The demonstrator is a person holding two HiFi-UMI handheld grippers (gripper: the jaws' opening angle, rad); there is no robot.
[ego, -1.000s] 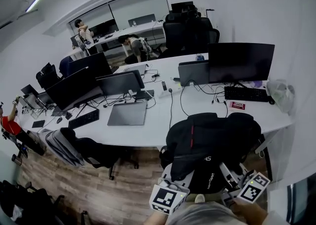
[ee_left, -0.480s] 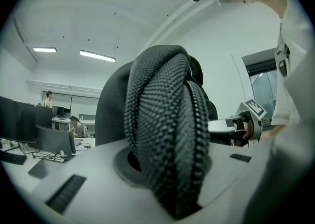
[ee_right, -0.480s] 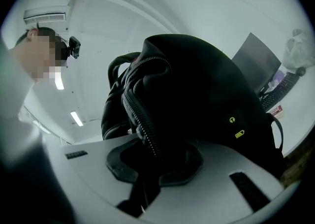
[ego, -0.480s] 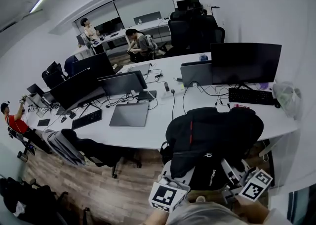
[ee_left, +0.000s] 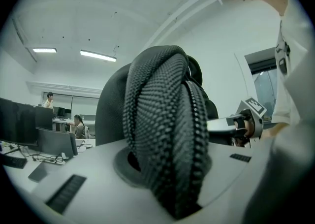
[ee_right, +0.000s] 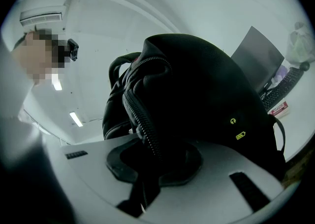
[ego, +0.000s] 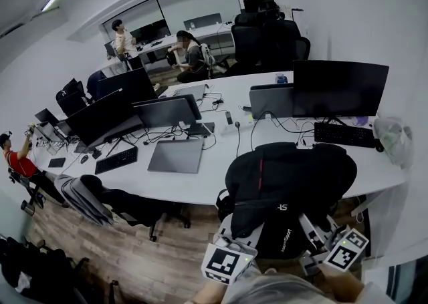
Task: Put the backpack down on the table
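The left tool (ego: 235,234) is clamped on a mesh strap of the backpack (ego: 287,186), the right tool (ego: 313,229) on its zipped edge; the bench (ego: 214,172) lies just ahead of it.

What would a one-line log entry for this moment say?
backpack: held before table, not yet down | left gripper: shut on strap | right gripper: shut on backpack

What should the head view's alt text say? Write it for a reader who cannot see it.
A black fabric backpack with a red stripe is held by the left hand-held gripper and the right hand-held gripper before a long white table crowded with dark monitors, keyboards and cables.
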